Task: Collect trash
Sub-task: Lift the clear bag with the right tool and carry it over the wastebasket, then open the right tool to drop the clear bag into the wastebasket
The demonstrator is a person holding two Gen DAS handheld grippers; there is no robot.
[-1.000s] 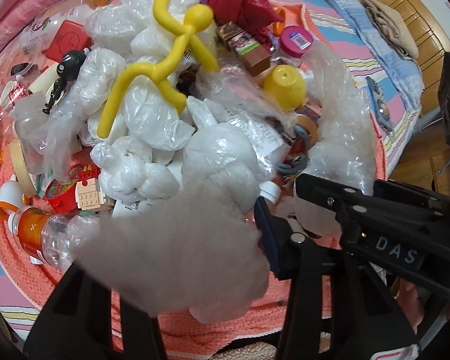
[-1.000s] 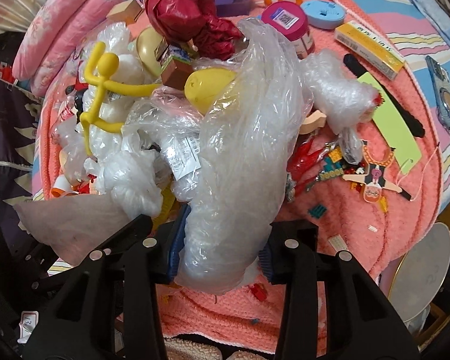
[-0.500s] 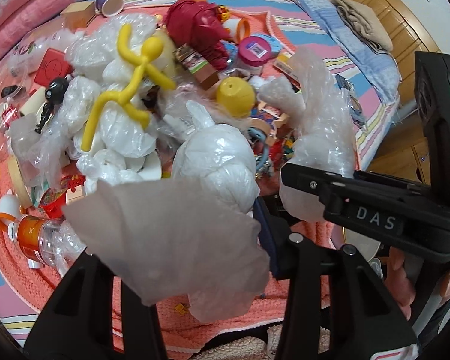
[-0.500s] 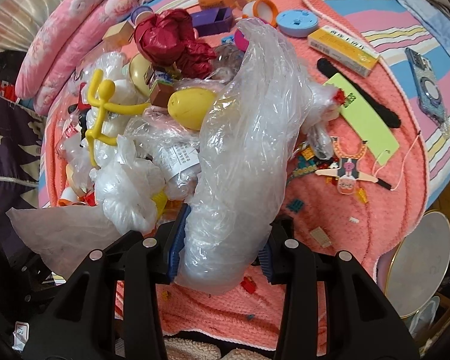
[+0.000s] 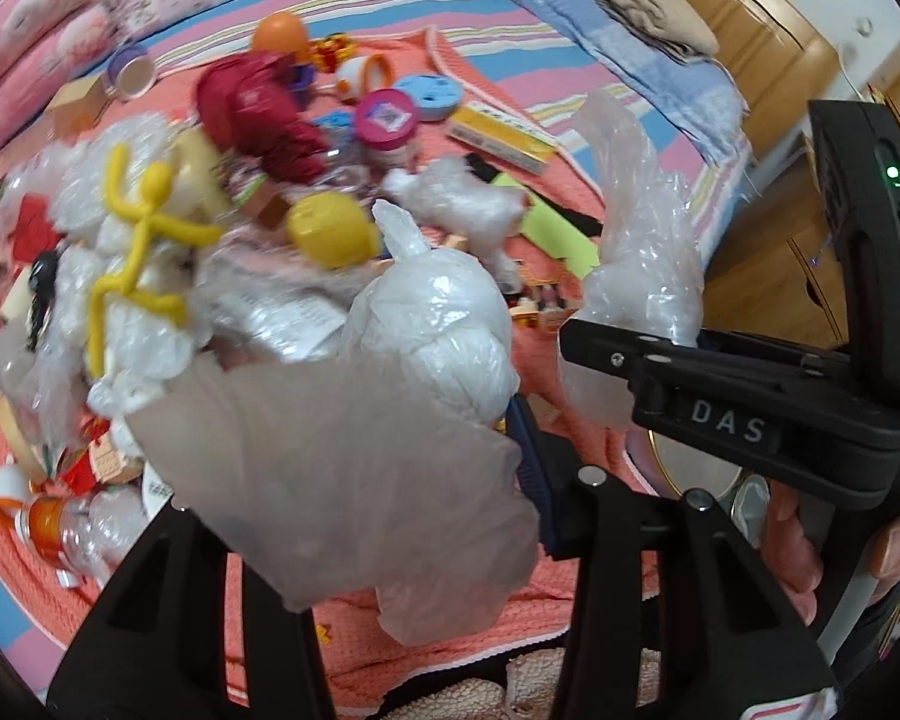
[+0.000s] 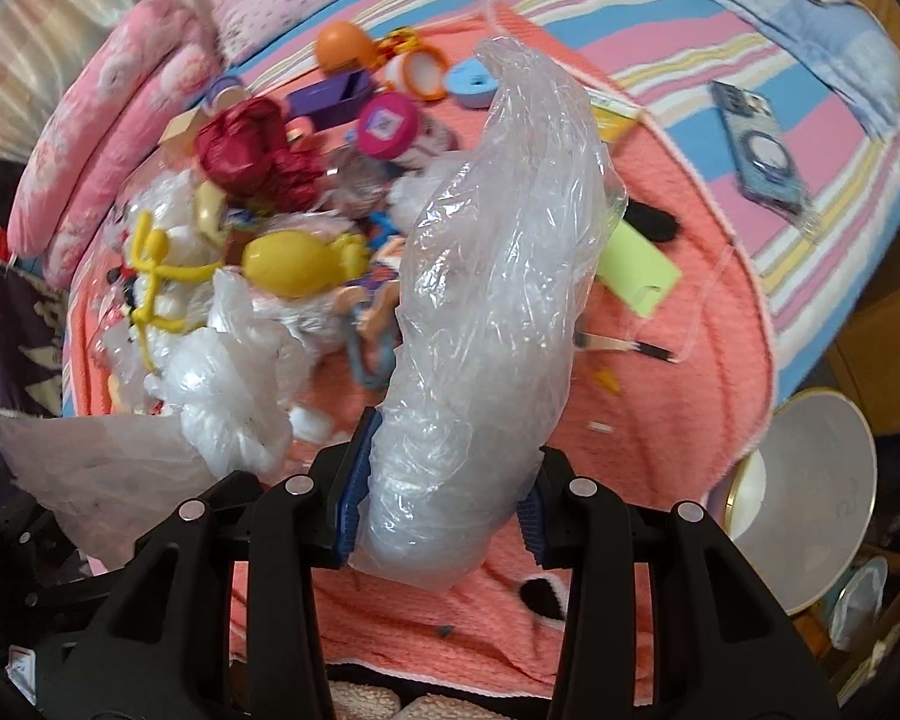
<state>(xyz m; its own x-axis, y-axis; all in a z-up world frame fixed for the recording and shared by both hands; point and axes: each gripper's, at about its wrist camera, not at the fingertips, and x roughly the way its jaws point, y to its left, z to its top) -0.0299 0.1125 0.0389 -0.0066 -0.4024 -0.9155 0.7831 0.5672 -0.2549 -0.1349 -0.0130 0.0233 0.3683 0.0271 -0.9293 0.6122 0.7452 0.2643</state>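
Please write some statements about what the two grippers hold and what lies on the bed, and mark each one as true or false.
1. The right gripper is shut on a clear plastic bag. True.
2. The left gripper holds a white plastic bag. True.
3. The yellow bendy figure is in the right gripper. False: it lies on the pile of bags.
4. The phone lies on the orange mat. False: it lies on the striped sheet, beside the mat.
5. The red bag is in the left gripper. False: it lies on the pile.

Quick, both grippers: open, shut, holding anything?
Left gripper: shut on a knotted white plastic bag.
Right gripper: shut on a crumpled clear plastic bag.
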